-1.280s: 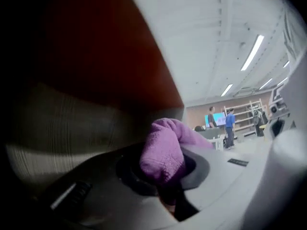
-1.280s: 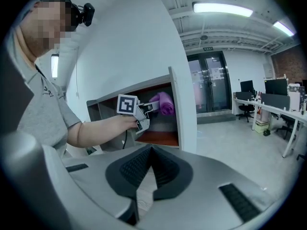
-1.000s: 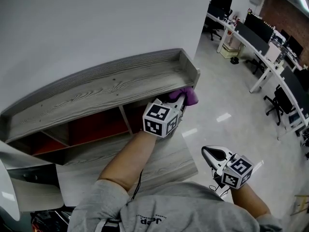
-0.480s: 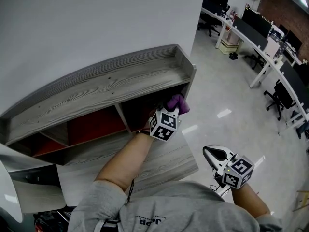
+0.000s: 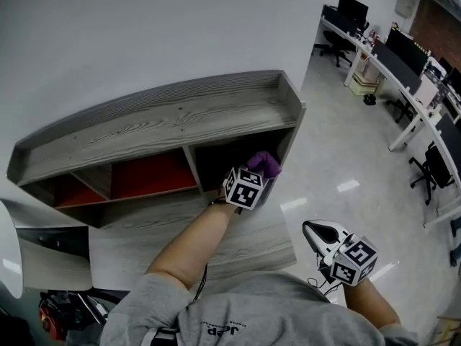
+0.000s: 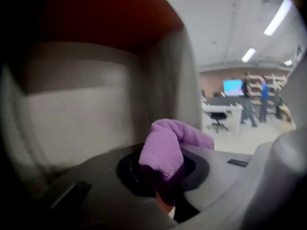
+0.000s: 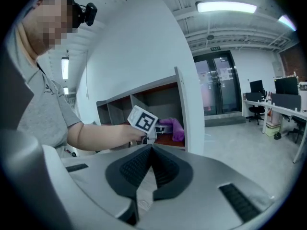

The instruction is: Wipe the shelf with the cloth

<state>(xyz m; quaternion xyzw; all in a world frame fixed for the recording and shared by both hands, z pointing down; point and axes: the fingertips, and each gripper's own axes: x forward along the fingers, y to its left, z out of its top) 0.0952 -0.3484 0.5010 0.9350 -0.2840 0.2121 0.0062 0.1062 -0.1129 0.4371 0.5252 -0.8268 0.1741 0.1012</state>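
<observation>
A grey wood-grain shelf unit (image 5: 166, 121) with red-backed compartments stands against the white wall. My left gripper (image 5: 261, 170) is shut on a purple cloth (image 5: 264, 164) at the mouth of the rightmost lower compartment, just inside its right side panel. In the left gripper view the cloth (image 6: 165, 150) bulges up between the jaws, with the compartment's grey wall ahead. The right gripper view shows the cloth (image 7: 173, 127) beside the shelf's side panel (image 7: 184, 109). My right gripper (image 5: 311, 229) hangs low at the right, away from the shelf, its jaws closed on nothing.
A lower grey wood surface (image 5: 245, 240) lies in front of the shelf under my left arm. Glossy floor (image 5: 346, 186) spreads to the right, with desks, monitors and chairs (image 5: 410, 71) at the far right. A white curved object (image 5: 6, 254) sits at the left edge.
My left gripper with the cloth has dropped from the top right corner of the shelf to the rightmost lower compartment. The right gripper has stayed where it was.
</observation>
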